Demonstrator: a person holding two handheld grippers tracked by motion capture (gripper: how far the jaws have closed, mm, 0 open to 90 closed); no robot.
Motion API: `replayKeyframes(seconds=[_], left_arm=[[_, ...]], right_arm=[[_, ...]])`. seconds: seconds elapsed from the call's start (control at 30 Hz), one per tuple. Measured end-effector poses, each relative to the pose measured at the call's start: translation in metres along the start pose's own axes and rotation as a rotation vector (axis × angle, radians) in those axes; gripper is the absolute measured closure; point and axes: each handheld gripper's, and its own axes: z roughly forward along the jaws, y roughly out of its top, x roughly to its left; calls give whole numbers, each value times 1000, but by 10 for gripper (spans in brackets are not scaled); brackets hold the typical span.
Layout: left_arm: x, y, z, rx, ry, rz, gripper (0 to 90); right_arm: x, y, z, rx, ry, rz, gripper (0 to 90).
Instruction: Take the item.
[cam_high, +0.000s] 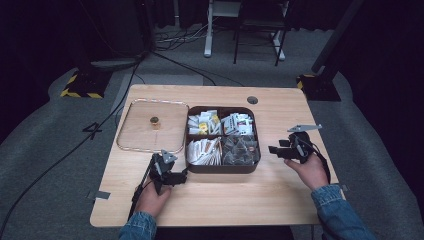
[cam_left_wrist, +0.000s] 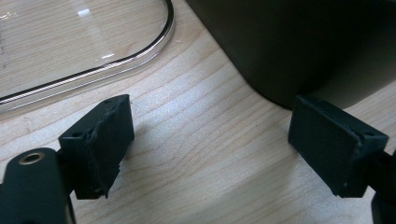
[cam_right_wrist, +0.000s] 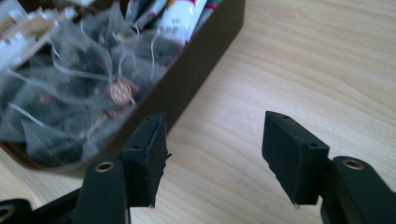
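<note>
A pale wooden worktop (cam_high: 225, 195) stands in a dark room. Low in the frame, the left tongs (cam_high: 181, 176) and right tongs (cam_high: 274, 150) are both apart and hold nothing. Between them sits the dark brown box of tea bags (cam_high: 223, 168), open. Its clear lid (cam_high: 131, 140) lies at centre left, so closing is left, I think.

On the bench (cam_high: 280, 190) stood one dark tray (cam_high: 222, 169) divided into four compartments, each filled with sachets or tea bags too numerous to count. One clear lid (cam_high: 135, 130) with one knob (cam_high: 155, 120) lay beside it. Two hand-held grippers were present: left (cam_high: 184, 176), right (cam_high: 272, 149).
</note>
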Motion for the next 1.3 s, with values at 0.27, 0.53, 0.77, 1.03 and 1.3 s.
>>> replayKeyframes(seconds=[0.27, 0.53, 0.77, 1.03, 1.3], left_arm=[[-1, -1, -1, 1, 6, -4, 152], [0, -1, -1, -4, 0, -6, 157], [2, 0, 0, -1, -3, -2, 158], [2, 1, 0, -1, -2, -2, 159], [2, 1, 0, -1, -2, -2, 159]], right_arm=[[10, 32, 8, -9, 47, -16, 412], [15, 63, 23, -17, 64, -27, 421], [20, 85, 42, -22, 94, -12, 439], [32, 95, 72, 28, 130, -11, 483], [40, 97, 94, 73, 132, 1, 528]])
